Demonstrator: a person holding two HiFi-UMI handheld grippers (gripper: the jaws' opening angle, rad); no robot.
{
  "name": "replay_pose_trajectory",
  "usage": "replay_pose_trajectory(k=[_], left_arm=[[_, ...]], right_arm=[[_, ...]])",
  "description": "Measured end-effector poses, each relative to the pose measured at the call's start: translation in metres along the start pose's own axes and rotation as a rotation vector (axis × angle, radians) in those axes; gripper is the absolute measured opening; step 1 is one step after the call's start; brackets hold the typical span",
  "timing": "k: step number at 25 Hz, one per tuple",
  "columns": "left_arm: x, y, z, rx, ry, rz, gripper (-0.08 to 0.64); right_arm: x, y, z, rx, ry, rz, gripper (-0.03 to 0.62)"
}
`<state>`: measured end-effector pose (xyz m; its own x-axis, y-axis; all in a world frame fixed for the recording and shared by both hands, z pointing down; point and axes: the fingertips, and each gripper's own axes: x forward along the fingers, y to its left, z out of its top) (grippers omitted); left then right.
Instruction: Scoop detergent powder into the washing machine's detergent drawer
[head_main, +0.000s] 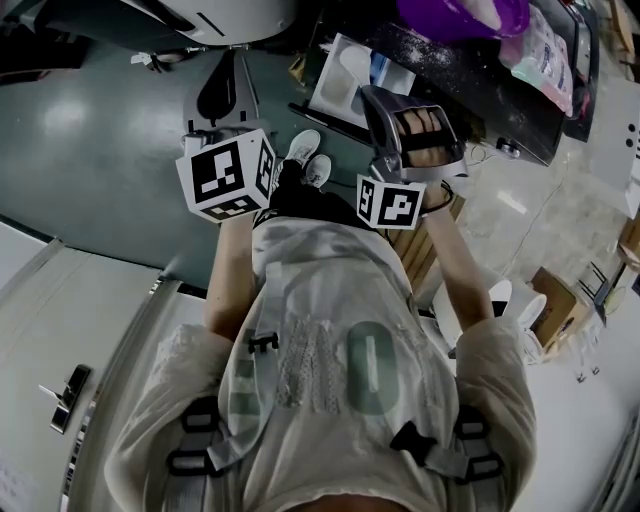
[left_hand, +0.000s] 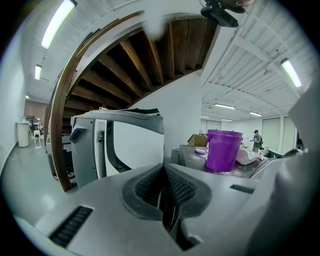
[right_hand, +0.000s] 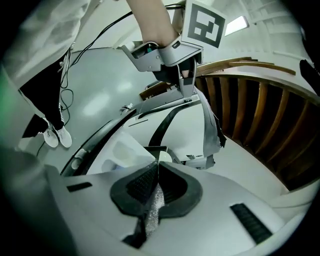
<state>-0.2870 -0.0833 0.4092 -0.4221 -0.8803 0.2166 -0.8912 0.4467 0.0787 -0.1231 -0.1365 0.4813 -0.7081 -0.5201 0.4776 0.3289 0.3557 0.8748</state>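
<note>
My left gripper (left_hand: 162, 167) is shut with nothing between its pads; its marker cube (head_main: 228, 178) shows in the head view. It faces a white and grey washing machine (left_hand: 120, 145), with a purple bucket (left_hand: 223, 149) to the right on a dark table. My right gripper (right_hand: 158, 162) is shut on a thin glittery strip (right_hand: 154, 200) that looks like a scoop handle, with a small white round end past the tips. It points down at the machine's white drawer area (right_hand: 122, 152). The left gripper (right_hand: 184, 80) hangs above in that view.
The dark table (head_main: 480, 85) is dusted with powder and holds the purple bucket (head_main: 465, 15) and plastic bags (head_main: 545, 50). A cardboard box (left_hand: 197, 140) stands behind the machine. A wooden stair underside (left_hand: 140, 55) arches overhead. The floor is grey-green (head_main: 90, 130).
</note>
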Motion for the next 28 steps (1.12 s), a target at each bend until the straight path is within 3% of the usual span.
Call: replay_pose_trajectory(k=[16,24,28], left_arm=[[0.005,-0.016,0.01,0.019,-0.017,-0.039,0.02],[0.006,-0.042,0.039,0.045,-0.077,-0.108,0.02],[0.011,-0.058,0.059,0.059,-0.121,-0.155,0.02]], right_arm=[[-0.002,-0.013,-0.002,0.03,-0.004,-0.032,0.01],[-0.017,-0.061,-0.009,0.296,-0.015,-0.119,0.011],[-0.031,-0.096,-0.019,0.353,0.006,-0.215,0.011]])
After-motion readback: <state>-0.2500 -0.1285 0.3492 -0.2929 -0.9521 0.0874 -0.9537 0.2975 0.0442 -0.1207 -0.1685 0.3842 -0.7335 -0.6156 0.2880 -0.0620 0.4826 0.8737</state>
